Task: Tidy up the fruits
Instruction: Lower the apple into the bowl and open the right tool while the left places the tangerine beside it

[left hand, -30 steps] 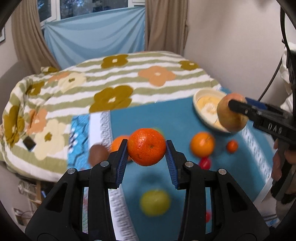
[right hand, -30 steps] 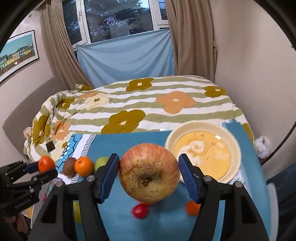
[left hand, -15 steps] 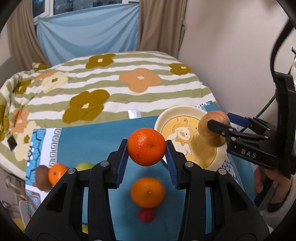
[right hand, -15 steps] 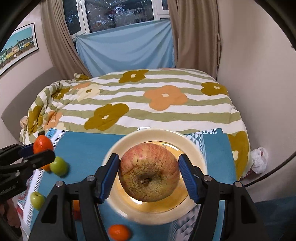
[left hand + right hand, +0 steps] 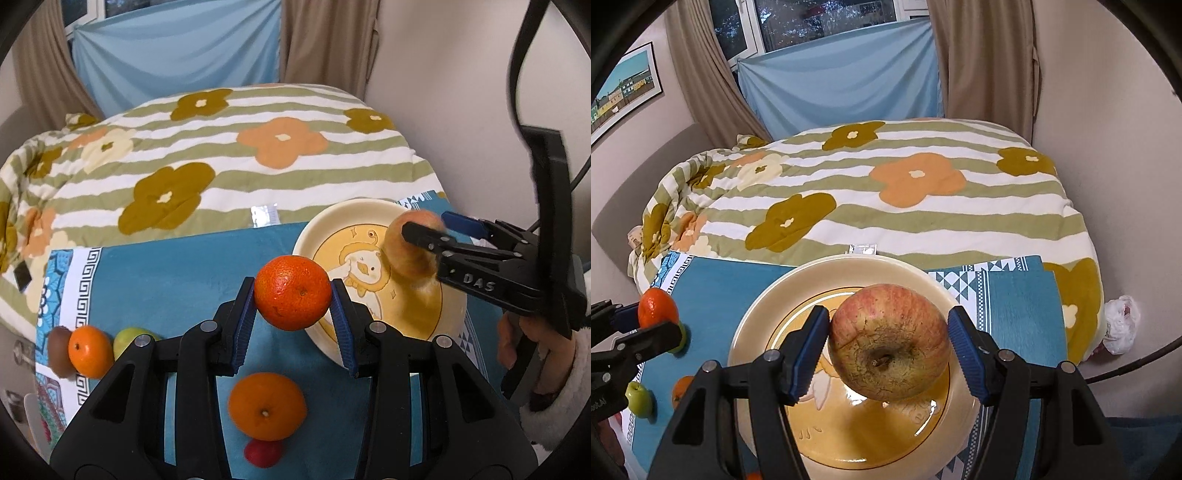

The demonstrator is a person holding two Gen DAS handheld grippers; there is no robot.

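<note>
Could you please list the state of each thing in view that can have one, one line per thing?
Left gripper: shut on the mandarin.
Mandarin: held off the cloth, beside the plate.
Right gripper: shut on the apple.
Apple: held above the plate, not set down.
Plate: upright on the blue cloth, with no fruit lying in it.
Loose orange: lying on the cloth.
Red fruit: lying just behind the loose orange.

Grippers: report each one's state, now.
Left gripper: shut on the tangerine.
Right gripper: shut on the apple.
</note>
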